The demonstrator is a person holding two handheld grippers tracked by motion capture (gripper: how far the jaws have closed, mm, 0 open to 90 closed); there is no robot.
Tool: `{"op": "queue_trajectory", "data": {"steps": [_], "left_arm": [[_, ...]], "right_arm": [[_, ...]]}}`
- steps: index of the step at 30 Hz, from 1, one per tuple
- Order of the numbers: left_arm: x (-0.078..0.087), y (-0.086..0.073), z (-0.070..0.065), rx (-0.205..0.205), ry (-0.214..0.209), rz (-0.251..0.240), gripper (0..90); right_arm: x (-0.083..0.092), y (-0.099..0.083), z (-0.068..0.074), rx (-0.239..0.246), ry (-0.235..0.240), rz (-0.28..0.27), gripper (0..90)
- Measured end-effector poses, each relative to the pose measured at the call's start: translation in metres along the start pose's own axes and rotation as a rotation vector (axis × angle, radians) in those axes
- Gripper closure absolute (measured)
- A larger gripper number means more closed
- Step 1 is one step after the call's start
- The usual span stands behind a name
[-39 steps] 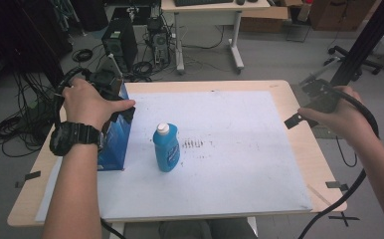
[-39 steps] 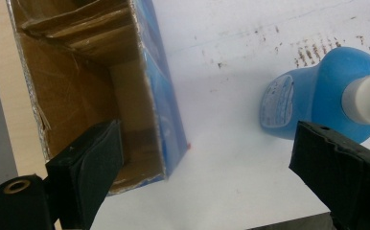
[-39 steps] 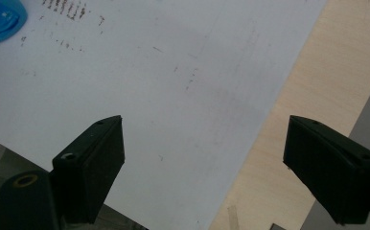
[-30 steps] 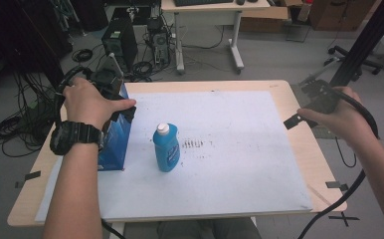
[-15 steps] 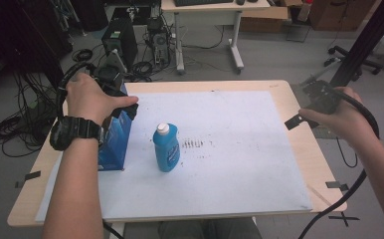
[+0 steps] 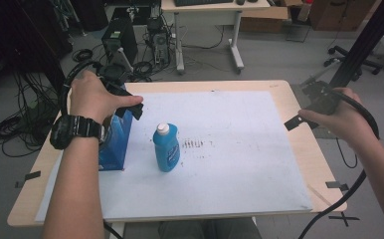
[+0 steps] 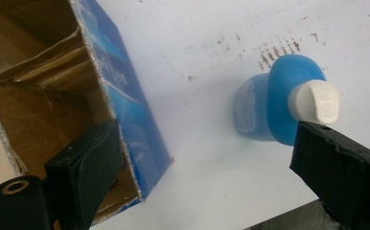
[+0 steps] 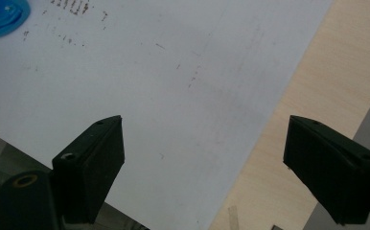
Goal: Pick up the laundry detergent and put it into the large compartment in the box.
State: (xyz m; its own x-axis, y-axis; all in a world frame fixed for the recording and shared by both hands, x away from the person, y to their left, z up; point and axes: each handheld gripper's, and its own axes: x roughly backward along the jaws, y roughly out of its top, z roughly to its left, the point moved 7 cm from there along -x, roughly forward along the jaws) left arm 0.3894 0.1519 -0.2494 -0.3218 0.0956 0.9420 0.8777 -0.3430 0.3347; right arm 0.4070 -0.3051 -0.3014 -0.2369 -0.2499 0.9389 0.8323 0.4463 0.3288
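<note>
High view: the left hand (image 6: 94, 96) holds the left gripper (image 6: 125, 99) above the open top of a blue box (image 6: 114, 142), which stands at the left edge of a white sheet (image 6: 240, 149) covering the wooden table (image 6: 309, 149). A blue bottle (image 6: 166, 148) with a white cap stands upright just beside the box, on the side toward the table's middle and a little nearer the person than the gripper. The right hand (image 6: 341, 119) holds the right gripper (image 6: 304, 117) at the sheet's right edge, well apart from the bottle and the box. A black watch (image 6: 75, 130) sits on the left wrist.

Left gripper view: the left gripper (image 7: 207, 163) has its 2 jaws spread wide, with nothing between them. 1 jaw hangs over the box's (image 7: 125, 120) brown cardboard inside; the other lies in front of the bottle (image 7: 279, 105), just below its white cap (image 7: 315, 99). The box wall and bare sheet (image 7: 197, 57) fill the gap between the jaws. Whether either jaw touches anything cannot be told.

Right gripper view: the right gripper (image 8: 202, 158) also stands wide and empty, looking down on the sheet (image 8: 164, 86) and the table's wooden border (image 8: 317, 86). The bottle (image 8: 3, 17) lies far ahead, at the upper left corner.
</note>
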Motion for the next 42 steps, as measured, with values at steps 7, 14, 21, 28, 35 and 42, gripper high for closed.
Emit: {"op": "queue_trajectory", "data": {"steps": [7, 14, 21, 28, 35, 42], "left_arm": [[-0.003, 0.003, -0.011, -0.042, -0.019, 0.011, 10.9], [-0.005, 0.006, -0.019, -0.068, -0.031, 0.019, 10.8], [-0.008, 0.011, -0.032, -0.103, -0.050, 0.033, 10.8], [-0.010, 0.013, -0.039, -0.114, -0.053, 0.041, 10.6], [-0.012, 0.015, -0.050, -0.129, -0.056, 0.056, 10.6], [-0.015, 0.017, -0.060, -0.121, -0.057, 0.067, 11.0]], "right_arm": [[0.001, -0.001, 0.000, 0.001, -0.001, -0.002, 13.9], [0.002, -0.002, -0.001, -0.002, -0.003, -0.003, 13.9], [0.001, -0.004, -0.003, -0.009, 0.000, -0.005, 13.9], [0.001, -0.006, -0.005, -0.016, 0.002, -0.006, 13.9], [0.000, -0.007, -0.006, -0.017, 0.005, -0.006, 13.9], [0.000, -0.007, -0.007, -0.018, 0.006, -0.009, 13.9]]}}
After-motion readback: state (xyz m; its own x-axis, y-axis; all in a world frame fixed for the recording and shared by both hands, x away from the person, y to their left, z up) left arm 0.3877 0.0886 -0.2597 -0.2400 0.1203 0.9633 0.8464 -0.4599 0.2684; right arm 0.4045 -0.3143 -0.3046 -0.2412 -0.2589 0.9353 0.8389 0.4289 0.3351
